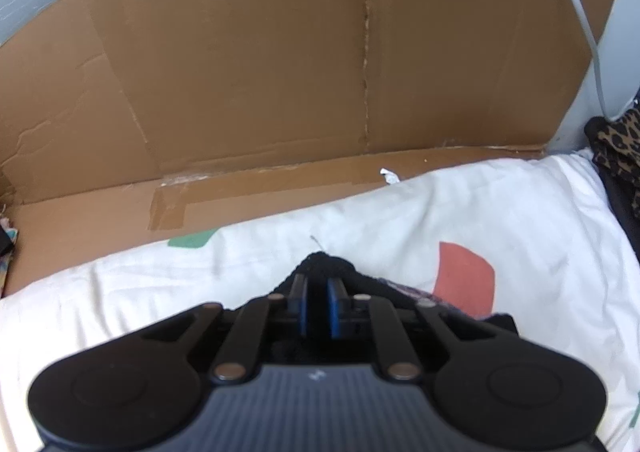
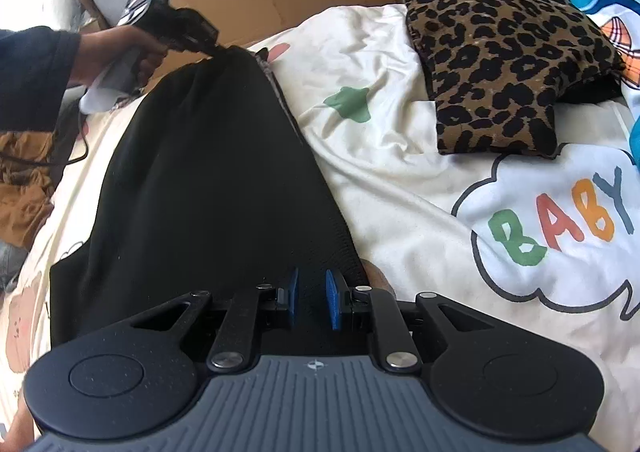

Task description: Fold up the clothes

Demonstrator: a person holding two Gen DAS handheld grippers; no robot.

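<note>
A black garment is stretched over the white printed bedsheet, running from the near edge up to the far left. My right gripper is shut on its near edge, black cloth filling the gap between the blue pads. My left gripper, held by a hand at the upper left of the right wrist view, is shut on the far corner. In the left wrist view my left gripper pinches that black garment corner, which pokes out past the fingertips over the bedsheet.
A folded leopard-print garment lies on the sheet at the upper right. A large brown cardboard sheet stands against the wall behind the bed, with a grey cable at right. Brown cloth lies off the bed's left side.
</note>
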